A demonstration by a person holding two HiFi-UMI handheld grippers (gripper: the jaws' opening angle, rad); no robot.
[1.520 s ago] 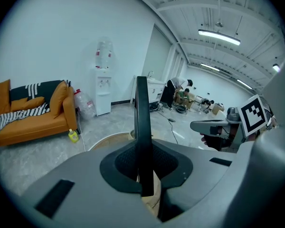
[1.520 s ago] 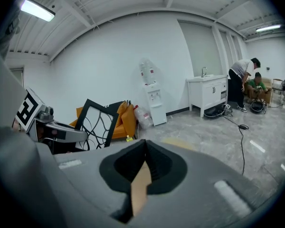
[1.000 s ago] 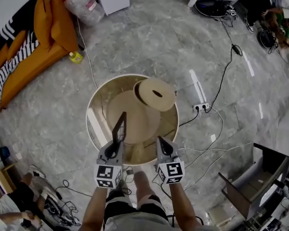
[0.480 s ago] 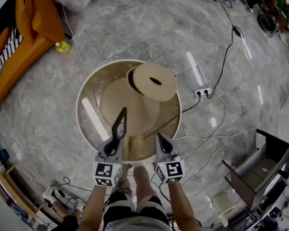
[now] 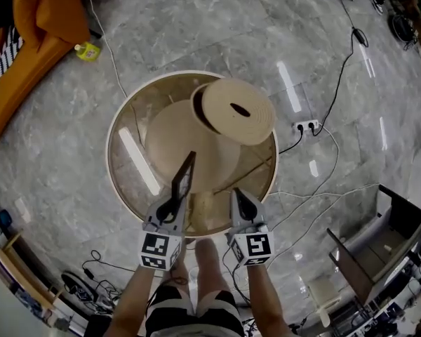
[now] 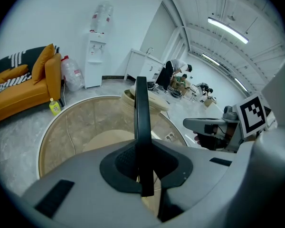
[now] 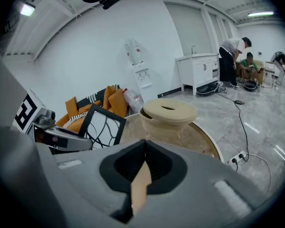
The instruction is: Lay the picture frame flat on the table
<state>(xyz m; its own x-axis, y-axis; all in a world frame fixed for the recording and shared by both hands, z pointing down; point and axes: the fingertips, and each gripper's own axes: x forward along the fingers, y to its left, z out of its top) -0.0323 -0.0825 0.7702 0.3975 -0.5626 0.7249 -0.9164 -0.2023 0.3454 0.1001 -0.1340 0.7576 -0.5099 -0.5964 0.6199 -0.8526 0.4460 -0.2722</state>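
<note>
Left gripper (image 5: 172, 208): fingers clamped on the lower edge of the picture frame (image 5: 184, 177). The frame stands upright and edge-on above the near side of the round tabletop (image 5: 118, 153) (contact with the glass unclear). Right gripper (image 5: 240, 203): fingers closed, empty, just to the right. Judgement: the low grip lets the frame tip flat.

Round glass-topped table (image 5: 130, 118) on grey marble floor (image 5: 196, 27). Standing on the table near its far right rim, a beige ribbed container (image 5: 237, 111) with slotted lid.
</note>
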